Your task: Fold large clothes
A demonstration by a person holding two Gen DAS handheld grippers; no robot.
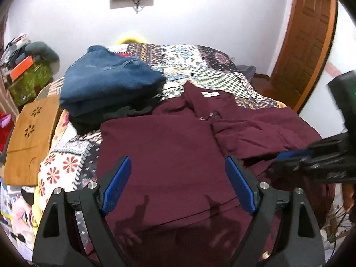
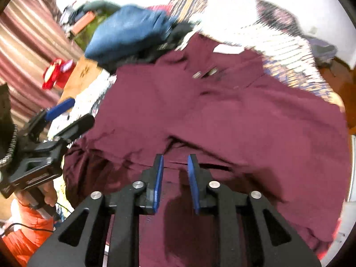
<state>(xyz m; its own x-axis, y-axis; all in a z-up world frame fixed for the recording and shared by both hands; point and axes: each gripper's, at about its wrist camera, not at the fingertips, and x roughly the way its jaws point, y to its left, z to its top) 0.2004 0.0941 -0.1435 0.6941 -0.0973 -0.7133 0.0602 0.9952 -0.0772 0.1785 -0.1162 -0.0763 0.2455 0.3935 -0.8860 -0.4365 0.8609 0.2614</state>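
A large maroon shirt [image 1: 169,146] lies spread on the bed, collar and white label at the far end, its left part folded flat and its right part rumpled. My left gripper [image 1: 178,162] is wide open and empty just above the shirt's near middle. My right gripper [image 2: 175,159] hovers over the shirt [image 2: 233,115] near its rumpled edge, jaws partly open with a narrow gap and nothing between them. The right gripper also shows at the right of the left wrist view [image 1: 311,155], and the left gripper at the left of the right wrist view [image 2: 64,111].
A stack of folded clothes with a blue garment [image 1: 109,82] on top sits at the shirt's far left on the patterned bedspread [image 1: 200,62]. A wooden board [image 1: 29,138] lies left of the bed. A wooden door [image 1: 307,44] stands at the right.
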